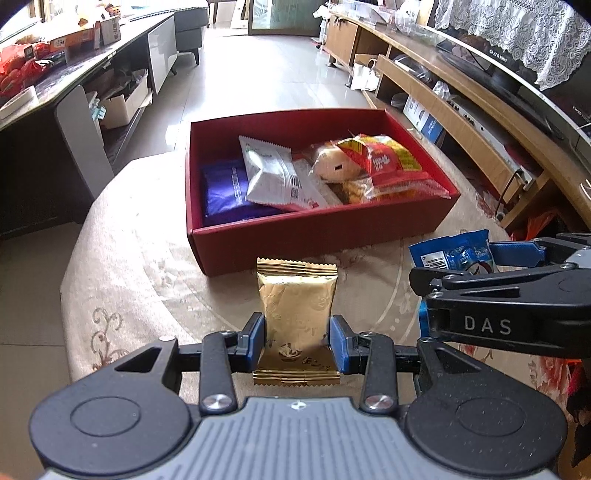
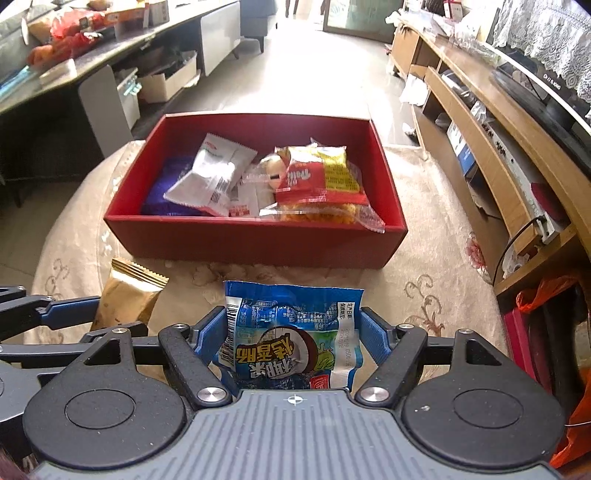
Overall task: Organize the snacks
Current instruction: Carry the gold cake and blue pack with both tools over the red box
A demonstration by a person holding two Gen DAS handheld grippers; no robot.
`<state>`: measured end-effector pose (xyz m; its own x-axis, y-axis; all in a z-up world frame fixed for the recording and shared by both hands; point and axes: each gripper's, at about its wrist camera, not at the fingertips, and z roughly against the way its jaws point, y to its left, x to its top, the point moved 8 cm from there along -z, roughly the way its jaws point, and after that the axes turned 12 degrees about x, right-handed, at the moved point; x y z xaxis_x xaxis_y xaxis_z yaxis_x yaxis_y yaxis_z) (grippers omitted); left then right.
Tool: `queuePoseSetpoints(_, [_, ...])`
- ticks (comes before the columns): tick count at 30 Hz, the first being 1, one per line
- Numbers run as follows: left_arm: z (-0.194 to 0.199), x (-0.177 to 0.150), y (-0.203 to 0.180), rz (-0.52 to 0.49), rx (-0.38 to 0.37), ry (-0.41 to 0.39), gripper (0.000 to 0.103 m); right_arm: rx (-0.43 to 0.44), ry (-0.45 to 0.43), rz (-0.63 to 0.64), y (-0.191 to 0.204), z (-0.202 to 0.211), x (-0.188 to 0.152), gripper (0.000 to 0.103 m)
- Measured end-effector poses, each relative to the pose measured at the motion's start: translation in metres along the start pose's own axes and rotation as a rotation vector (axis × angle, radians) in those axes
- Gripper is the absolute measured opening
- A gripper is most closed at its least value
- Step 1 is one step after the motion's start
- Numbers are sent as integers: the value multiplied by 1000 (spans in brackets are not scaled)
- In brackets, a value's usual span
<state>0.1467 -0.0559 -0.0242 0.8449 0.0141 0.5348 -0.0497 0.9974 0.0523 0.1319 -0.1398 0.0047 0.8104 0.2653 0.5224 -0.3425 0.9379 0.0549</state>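
Inside the red box [image 1: 317, 236], I see only part of the purple packet [image 1: 225, 192]; the white sachet [image 1: 273, 173] overlaps it. The small print on that sachet is too small for me to read.

We're in a home living room: grey sofa [image 1: 188, 26], long wooden TV cabinet [image 1: 461, 110], lace-draped television [image 1: 517, 55], tiled floor [image 1: 258, 74].

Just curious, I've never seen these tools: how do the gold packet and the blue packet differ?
The gold packet is plain and narrow; the blue packet is wider, with printed pictures and text. The left gripper pinches gold; the right gripper holds blue. Both are outside the red box.
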Motion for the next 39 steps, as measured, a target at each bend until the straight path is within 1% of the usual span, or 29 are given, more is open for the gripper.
queuePoseSetpoints(15, [7,28,5,14,13,-56,35,7,-52,-27,-4,8,16,80])
queuePoseSetpoints(21, [7,39,8,22,20,-72,35,-2,-73,-25,-5,11,25,80])
queuePoseSetpoints(39, [4,87,9,43,41,-130,35,-3,-158,-64,-17,15,65,80])
